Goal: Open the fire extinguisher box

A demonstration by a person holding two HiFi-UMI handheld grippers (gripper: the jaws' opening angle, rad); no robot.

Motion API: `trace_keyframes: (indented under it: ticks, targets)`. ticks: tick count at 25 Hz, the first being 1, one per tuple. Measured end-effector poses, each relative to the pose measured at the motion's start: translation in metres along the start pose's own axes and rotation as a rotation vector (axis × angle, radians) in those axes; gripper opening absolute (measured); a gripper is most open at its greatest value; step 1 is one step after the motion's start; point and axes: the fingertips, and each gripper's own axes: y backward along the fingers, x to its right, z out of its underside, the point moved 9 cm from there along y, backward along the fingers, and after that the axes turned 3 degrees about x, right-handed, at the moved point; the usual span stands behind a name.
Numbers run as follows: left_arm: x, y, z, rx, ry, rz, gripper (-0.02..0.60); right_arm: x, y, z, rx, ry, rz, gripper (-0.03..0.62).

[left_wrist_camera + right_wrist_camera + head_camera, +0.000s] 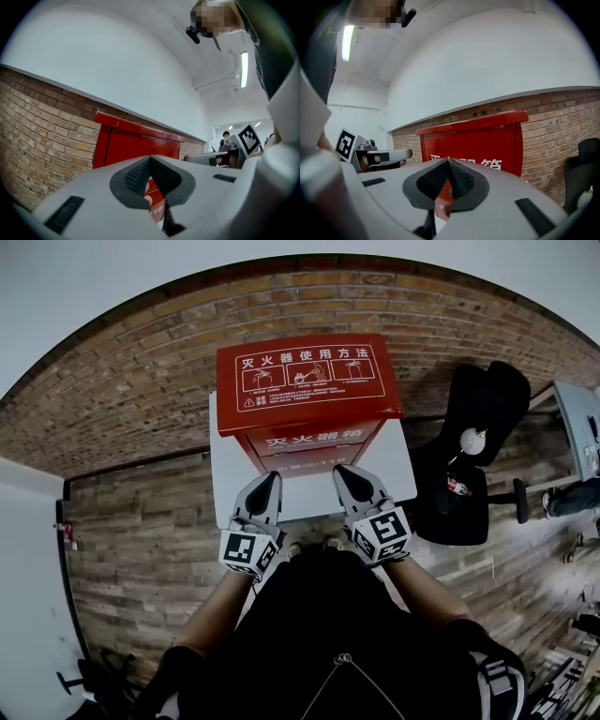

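Note:
A red fire extinguisher box stands against the brick wall, lid down, with white instruction print on its top and white characters on its front. It rests on a white base plate. My left gripper hovers just before the box's front lower left, jaws shut on nothing. My right gripper hangs beside it at the front lower right, also shut and empty. In the left gripper view the box rises beyond the closed jaws. The right gripper view shows the box front past its shut jaws.
A black office chair stands right of the box on the wood-plank floor. The brick wall runs behind the box. A desk edge sits at far right, and a white wall panel borders the left.

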Motion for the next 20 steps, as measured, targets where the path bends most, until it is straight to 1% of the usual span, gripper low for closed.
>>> trace_keyframes:
  ticks: [3,6,8,9,10,11,13,15,18,20]
  targets:
    - [-0.002,-0.004,-0.005,0.013,-0.018,-0.018,0.048,0.011,-0.002,-0.008,0.027,0.008,-0.002,0.018]
    - [-0.011,-0.006,-0.014,0.036,0.012,-0.035,0.049,0.029,0.003,-0.016,0.045,0.008,0.018,0.02]
    - [-0.018,-0.008,-0.021,0.044,-0.002,-0.035,0.113,0.044,0.008,-0.023,0.055,-0.006,0.019,0.024]
    - [-0.022,-0.009,-0.024,0.042,-0.019,-0.038,0.147,0.052,0.009,-0.026,0.06,-0.014,0.015,0.056]
    - [-0.026,-0.01,-0.026,0.038,-0.033,-0.046,0.178,0.06,0.011,-0.03,0.064,-0.019,0.012,0.121]
    - [-0.03,-0.011,-0.029,0.034,-0.041,-0.057,0.199,0.068,0.013,-0.033,0.066,-0.019,0.011,0.156]
    - [-0.039,-0.009,-0.033,0.03,-0.045,-0.079,0.227,0.082,0.017,-0.038,0.066,-0.007,0.016,0.198]
    - [-0.047,-0.008,-0.037,0.03,-0.042,-0.096,0.251,0.097,0.021,-0.043,0.064,0.006,0.029,0.222]
    - [-0.057,-0.007,-0.043,0.025,-0.052,-0.101,0.281,0.121,0.024,-0.051,0.07,0.012,0.051,0.239]
    - [-0.064,-0.007,-0.048,0.013,-0.06,-0.099,0.302,0.132,0.024,-0.058,0.069,0.025,0.047,0.245]
